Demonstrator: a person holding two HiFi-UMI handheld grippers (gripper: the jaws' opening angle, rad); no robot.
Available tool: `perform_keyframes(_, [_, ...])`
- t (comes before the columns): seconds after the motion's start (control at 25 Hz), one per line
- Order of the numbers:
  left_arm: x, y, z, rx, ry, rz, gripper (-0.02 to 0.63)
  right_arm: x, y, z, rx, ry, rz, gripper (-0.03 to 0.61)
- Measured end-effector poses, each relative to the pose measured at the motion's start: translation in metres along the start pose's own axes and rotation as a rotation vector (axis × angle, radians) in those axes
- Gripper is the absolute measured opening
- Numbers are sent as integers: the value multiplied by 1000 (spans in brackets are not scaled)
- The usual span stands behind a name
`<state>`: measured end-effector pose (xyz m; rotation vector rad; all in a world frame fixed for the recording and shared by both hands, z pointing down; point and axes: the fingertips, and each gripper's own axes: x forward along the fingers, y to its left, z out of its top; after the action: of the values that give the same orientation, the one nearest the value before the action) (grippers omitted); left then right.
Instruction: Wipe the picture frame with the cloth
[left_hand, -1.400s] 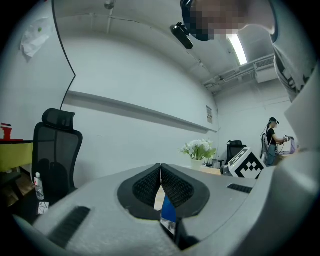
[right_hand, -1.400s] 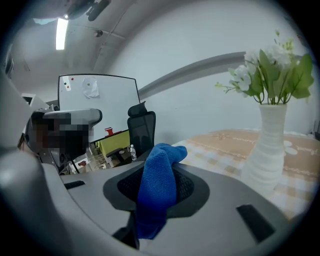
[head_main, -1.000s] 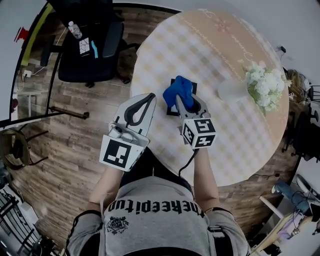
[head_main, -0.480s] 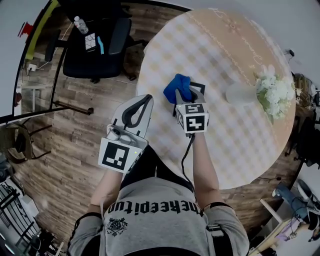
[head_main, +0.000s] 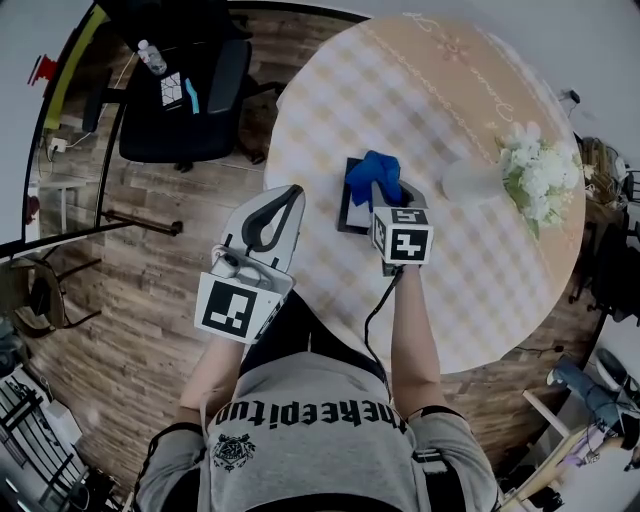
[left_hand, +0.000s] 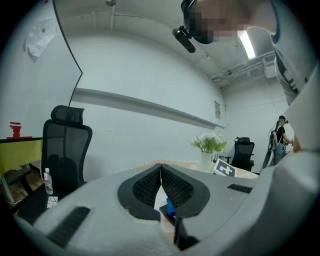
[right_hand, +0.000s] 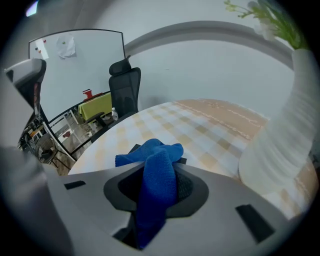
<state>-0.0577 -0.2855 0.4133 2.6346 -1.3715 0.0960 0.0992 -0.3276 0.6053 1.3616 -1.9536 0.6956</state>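
A dark picture frame (head_main: 352, 200) lies flat on the round checked table (head_main: 450, 110). My right gripper (head_main: 379, 190) is shut on a blue cloth (head_main: 373, 175), which rests on the frame's far right part. In the right gripper view the blue cloth (right_hand: 155, 175) bunches between the jaws and hides most of the frame (right_hand: 134, 148). My left gripper (head_main: 287, 198) hovers shut and empty at the table's near left edge. In the left gripper view its jaws (left_hand: 160, 170) meet, with a bit of blue cloth (left_hand: 170, 208) below them.
A white vase (head_main: 468, 183) of white flowers (head_main: 535, 180) stands on the table right of the frame; the vase (right_hand: 280, 145) looms close at the right in the right gripper view. A black office chair (head_main: 180, 100) stands on the wooden floor to the left.
My right gripper has carried the cloth rightward across the frame, uncovering the frame's left side. The left gripper has hardly moved.
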Motion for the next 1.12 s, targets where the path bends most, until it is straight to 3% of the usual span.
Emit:
perform_keyframes(0.28, [7,0,6,21,-14,-18,18,-12,-24,-3,63,-3,-32,97])
perform_keyframes(0.44, [9,-1,4,-11,9,-22,18,-16,-28,2,98,-36,-37,97])
perform_keyframes(0.56, [8,-1,6,19,-12,-25,18,-21,-35,-2,113,-37,-56,97])
perform_keyframes(1.12, [10,-14,8,16,-19,-49,18,-39,-19,-35,105,-5,23,95])
